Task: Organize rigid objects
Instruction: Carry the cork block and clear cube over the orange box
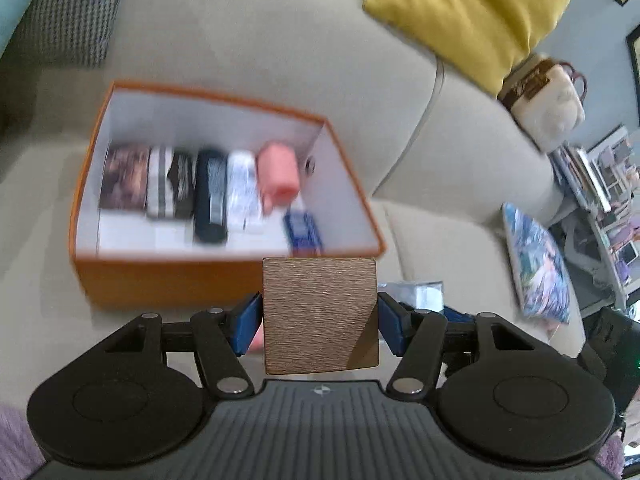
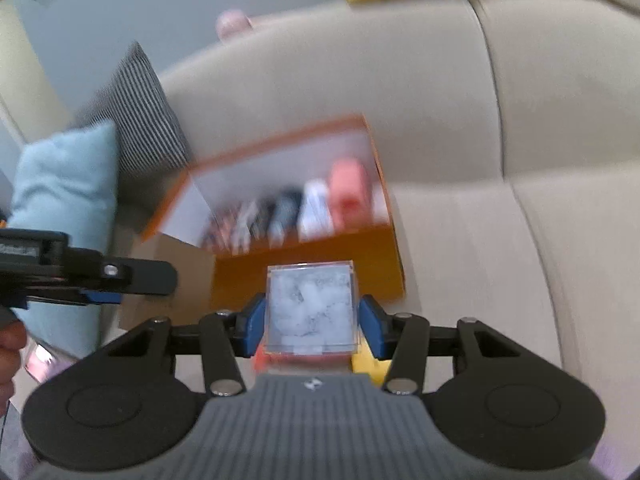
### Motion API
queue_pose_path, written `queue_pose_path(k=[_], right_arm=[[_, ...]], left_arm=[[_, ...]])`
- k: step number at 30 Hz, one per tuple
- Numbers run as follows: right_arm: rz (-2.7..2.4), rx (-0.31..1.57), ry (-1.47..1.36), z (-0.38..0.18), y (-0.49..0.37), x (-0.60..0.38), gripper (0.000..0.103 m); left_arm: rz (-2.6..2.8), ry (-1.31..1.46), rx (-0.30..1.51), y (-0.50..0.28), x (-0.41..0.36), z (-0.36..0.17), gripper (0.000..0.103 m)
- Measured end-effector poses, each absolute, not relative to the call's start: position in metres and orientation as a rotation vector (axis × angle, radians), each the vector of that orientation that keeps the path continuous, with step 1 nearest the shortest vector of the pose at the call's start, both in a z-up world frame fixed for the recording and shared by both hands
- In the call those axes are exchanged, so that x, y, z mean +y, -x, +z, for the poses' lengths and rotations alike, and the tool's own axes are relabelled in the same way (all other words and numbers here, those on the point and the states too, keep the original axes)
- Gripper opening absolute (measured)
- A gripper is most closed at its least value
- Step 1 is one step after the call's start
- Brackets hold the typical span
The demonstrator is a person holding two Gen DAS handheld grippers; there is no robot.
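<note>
An orange box [image 1: 160,280] with a white inside sits on a beige sofa and holds a row of several small items, among them a pink one [image 1: 278,174] and a blue one [image 1: 302,232]. My left gripper [image 1: 319,320] is shut on a brown textured block [image 1: 316,312], held just in front of the box's near wall. In the right wrist view my right gripper [image 2: 312,316] is shut on a clear square case with white marbled content [image 2: 310,308], held in front of the orange box [image 2: 304,276]. The left gripper [image 2: 100,278] shows at the left there.
A yellow cushion [image 1: 468,12] lies on the sofa back [image 1: 260,48]. A checked cushion [image 1: 72,8] and a light blue cushion [image 2: 60,184] stand to the left. A patterned cushion [image 1: 536,260] and cluttered shelves [image 1: 600,184] are at the right. Small pink and yellow items [image 2: 368,364] lie under my right gripper.
</note>
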State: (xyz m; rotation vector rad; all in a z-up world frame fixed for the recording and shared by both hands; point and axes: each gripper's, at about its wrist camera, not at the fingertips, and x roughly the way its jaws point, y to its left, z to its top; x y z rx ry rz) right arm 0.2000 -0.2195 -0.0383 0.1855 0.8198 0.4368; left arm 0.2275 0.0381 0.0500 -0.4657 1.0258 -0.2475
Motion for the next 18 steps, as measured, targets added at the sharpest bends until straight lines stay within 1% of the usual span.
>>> queue_pose_path(k=[4,8,13,18], right_arm=[[0.437,0.81,-0.176,-0.02,-0.244,-0.21,0.051],[0.413,0.801,-0.185,-0.018,-0.279,-0.205,0.051],[0.37,0.816,-0.136,-0.033,-0.311,-0.201,0.051],[0.346,0.81,-0.1,-0.048,-0.331,-0.199,0.051]], left_arm=[[-0.242,0.449,1.03,-0.273,0.038,0.05,0.07],[-0.232,0.497,1.113,-0.312,0.04,0.019,0.07],[-0.207,0.481,1.204,-0.344,0.029,-0.021,0.07],[-0.18,0.431,1.277,-0.366,0.017,-0.05,0.07]])
